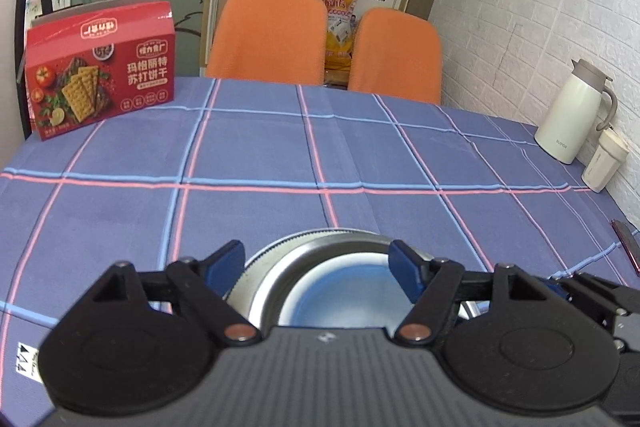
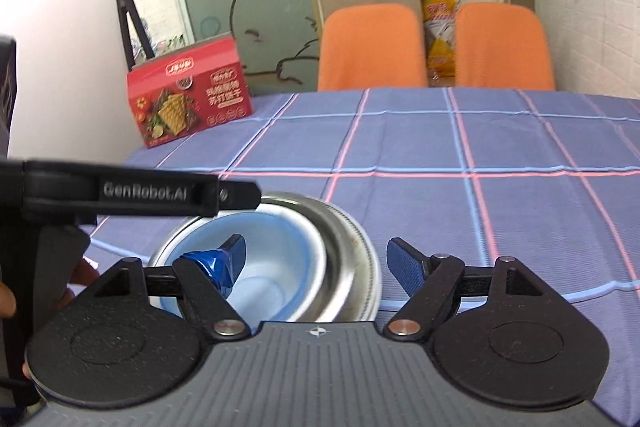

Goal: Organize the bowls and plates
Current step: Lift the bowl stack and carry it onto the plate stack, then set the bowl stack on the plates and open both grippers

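Observation:
A pale blue bowl (image 1: 348,291) sits nested in a steel bowl (image 1: 272,279), which rests on a plate with a ribbed rim (image 1: 280,241) on the checked tablecloth. My left gripper (image 1: 316,263) is open just above this stack, one finger on each side of the bowls. In the right wrist view the blue bowl (image 2: 272,267), steel bowl (image 2: 340,251) and plate (image 2: 370,259) lie low and left. My right gripper (image 2: 318,251) is open, its taped left finger (image 2: 224,263) over the blue bowl and its other finger outside the plate. Nothing is held.
A red cracker box (image 1: 100,67) stands at the table's far left corner. A white jug (image 1: 572,111) and a cup (image 1: 604,163) stand by the right wall. Two orange chairs (image 1: 272,35) are behind the table. The left gripper's arm (image 2: 140,193) crosses above the stack.

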`<state>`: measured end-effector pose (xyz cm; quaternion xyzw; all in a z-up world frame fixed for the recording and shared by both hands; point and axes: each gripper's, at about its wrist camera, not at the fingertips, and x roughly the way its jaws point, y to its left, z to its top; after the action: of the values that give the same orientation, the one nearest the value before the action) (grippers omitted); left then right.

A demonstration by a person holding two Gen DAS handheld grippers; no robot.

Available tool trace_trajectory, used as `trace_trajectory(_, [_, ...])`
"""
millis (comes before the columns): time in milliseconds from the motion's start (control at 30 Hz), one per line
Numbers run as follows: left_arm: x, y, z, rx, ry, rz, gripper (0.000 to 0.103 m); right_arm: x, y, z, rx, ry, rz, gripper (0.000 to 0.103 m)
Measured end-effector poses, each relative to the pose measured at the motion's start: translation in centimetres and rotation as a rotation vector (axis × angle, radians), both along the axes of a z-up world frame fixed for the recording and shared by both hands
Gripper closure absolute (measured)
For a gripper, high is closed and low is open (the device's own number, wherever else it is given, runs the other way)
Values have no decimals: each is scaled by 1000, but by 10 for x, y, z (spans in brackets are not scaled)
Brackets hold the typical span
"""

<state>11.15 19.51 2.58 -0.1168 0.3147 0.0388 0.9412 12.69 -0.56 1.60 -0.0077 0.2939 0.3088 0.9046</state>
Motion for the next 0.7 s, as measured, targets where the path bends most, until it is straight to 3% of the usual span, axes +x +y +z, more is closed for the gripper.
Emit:
trace_trajectory(300, [-14, -23, 2, 24, 0, -15, 30, -6, -22, -1, 14, 22, -32, 38])
trace_trajectory(433, [-21, -32, 8, 43, -17, -13, 22, -9, -35, -2, 21, 22, -64, 38])
trace_trajectory(700, [-46, -59, 12, 129, -50, -2, 21, -16, -59, -4, 16, 28, -173, 37])
